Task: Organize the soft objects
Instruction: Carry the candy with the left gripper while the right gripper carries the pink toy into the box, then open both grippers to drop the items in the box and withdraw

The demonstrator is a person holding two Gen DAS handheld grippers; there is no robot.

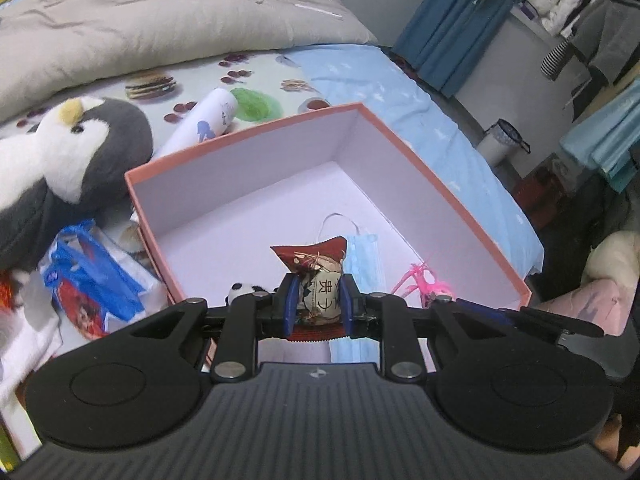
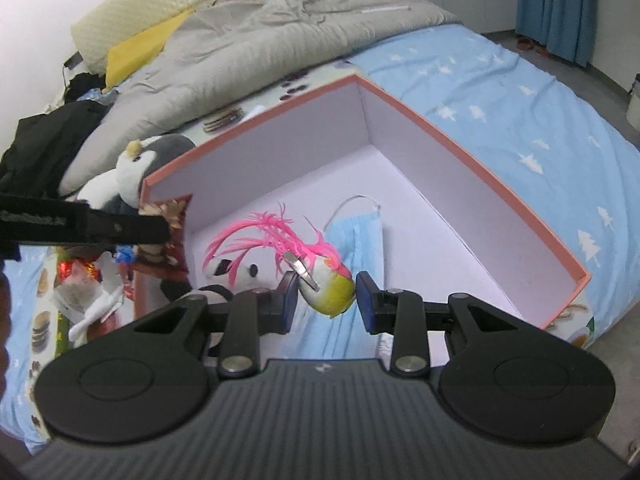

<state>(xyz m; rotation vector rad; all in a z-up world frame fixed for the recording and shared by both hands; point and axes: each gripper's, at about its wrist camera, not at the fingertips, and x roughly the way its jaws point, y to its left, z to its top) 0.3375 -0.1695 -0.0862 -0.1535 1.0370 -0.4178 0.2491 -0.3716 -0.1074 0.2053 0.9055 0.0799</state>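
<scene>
A pink-edged box point(image 1: 452, 196) with a white inside sits on the bed; it also shows in the right wrist view point(image 2: 480, 172). My left gripper point(image 1: 319, 300) is shut on a red and cream snack packet point(image 1: 316, 276) over the box's near edge. My right gripper point(image 2: 326, 300) is open around a small bird toy point(image 2: 330, 290) with pink feathers and a metal clip, inside the box. A blue face mask point(image 2: 354, 236) and a small panda toy point(image 2: 236, 270) lie in the box. A plush penguin point(image 1: 68, 152) lies left of the box.
A white tube point(image 1: 208, 120), a blue and red packet point(image 1: 88, 280) and other wrappers lie on the bed left of the box. A grey duvet point(image 1: 160, 20) is behind. The bed edge drops off at right; clothes and curtains hang beyond.
</scene>
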